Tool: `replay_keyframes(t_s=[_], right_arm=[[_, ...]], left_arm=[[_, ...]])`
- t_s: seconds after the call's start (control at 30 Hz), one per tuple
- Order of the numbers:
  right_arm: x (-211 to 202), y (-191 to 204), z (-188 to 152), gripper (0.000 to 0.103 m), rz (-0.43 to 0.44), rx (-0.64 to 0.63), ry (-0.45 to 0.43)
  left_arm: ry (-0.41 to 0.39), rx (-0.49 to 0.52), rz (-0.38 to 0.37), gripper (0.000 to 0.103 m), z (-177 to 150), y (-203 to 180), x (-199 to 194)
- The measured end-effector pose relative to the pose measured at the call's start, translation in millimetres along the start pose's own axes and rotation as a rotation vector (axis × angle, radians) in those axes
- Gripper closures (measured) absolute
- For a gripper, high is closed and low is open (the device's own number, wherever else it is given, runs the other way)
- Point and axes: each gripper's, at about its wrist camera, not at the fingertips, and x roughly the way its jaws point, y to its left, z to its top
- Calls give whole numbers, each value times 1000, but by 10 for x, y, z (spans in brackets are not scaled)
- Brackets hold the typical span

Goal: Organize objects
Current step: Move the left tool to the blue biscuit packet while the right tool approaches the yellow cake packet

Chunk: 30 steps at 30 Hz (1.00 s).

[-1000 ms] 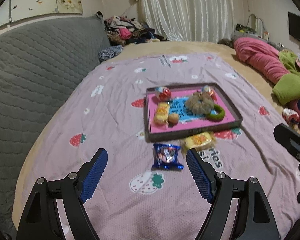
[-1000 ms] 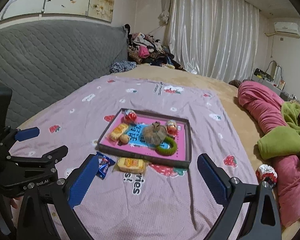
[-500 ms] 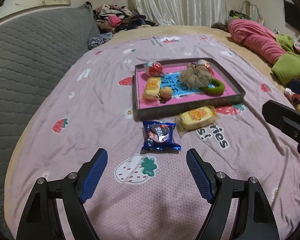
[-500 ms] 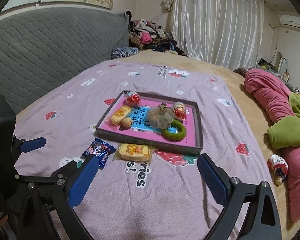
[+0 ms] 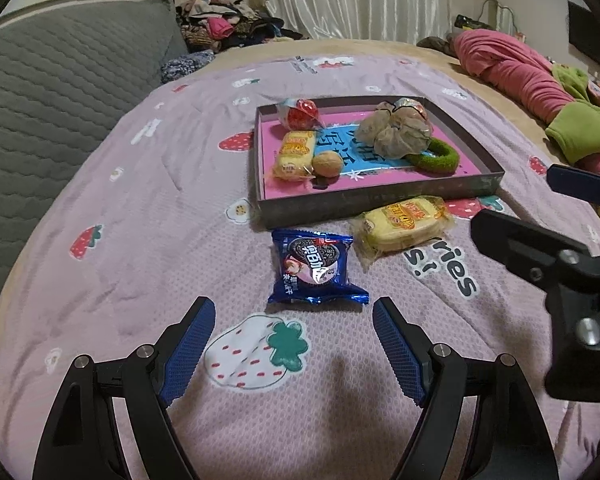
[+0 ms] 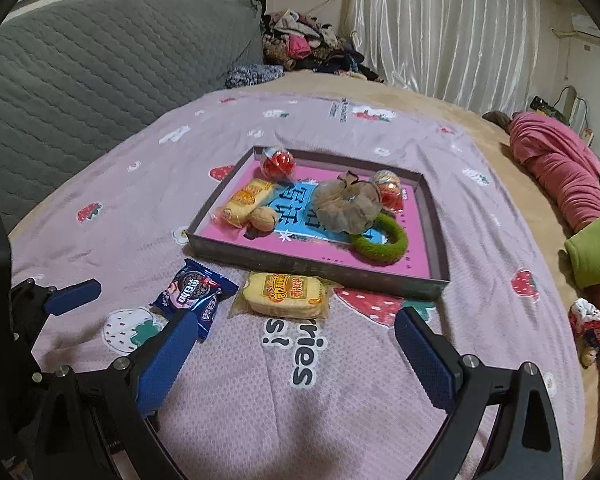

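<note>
A blue cookie packet [image 5: 314, 267] lies on the pink strawberry bedspread just in front of a shallow grey tray [image 5: 380, 200] with a pink floor. A yellow cake packet [image 5: 404, 222] lies beside it, against the tray's front wall. My left gripper [image 5: 292, 324] is open, low over the bedspread, with the blue packet just ahead of its fingers. My right gripper [image 6: 296, 332] is open, with the yellow cake packet [image 6: 286, 294] just ahead and the blue packet [image 6: 192, 294] by its left finger. The tray [image 6: 316, 266] holds a yellow cake, a walnut, a brown scrunchie, a green ring and two red-wrapped balls.
A grey quilted headboard [image 5: 40, 100] runs along the left. A pile of clothes [image 5: 220, 28] lies at the back. Pink and green bedding [image 5: 540, 92] is heaped on the right, with a small patterned object [image 6: 588, 328] at the bed's right edge.
Both grippers have moved forward and down toward the two packets in front of the tray. Both stay open. The objects have not moved.
</note>
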Motion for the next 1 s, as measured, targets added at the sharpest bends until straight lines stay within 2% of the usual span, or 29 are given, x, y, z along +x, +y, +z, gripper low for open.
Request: replay_keyframes(t_s=[0.53, 1.0], right_arm=[[675, -25, 97, 3, -12, 14, 111], [1050, 53, 126, 4, -12, 33, 165]], left_arm=[[21, -13, -39, 21, 110, 21, 453], [36, -24, -40, 21, 179, 39, 665]])
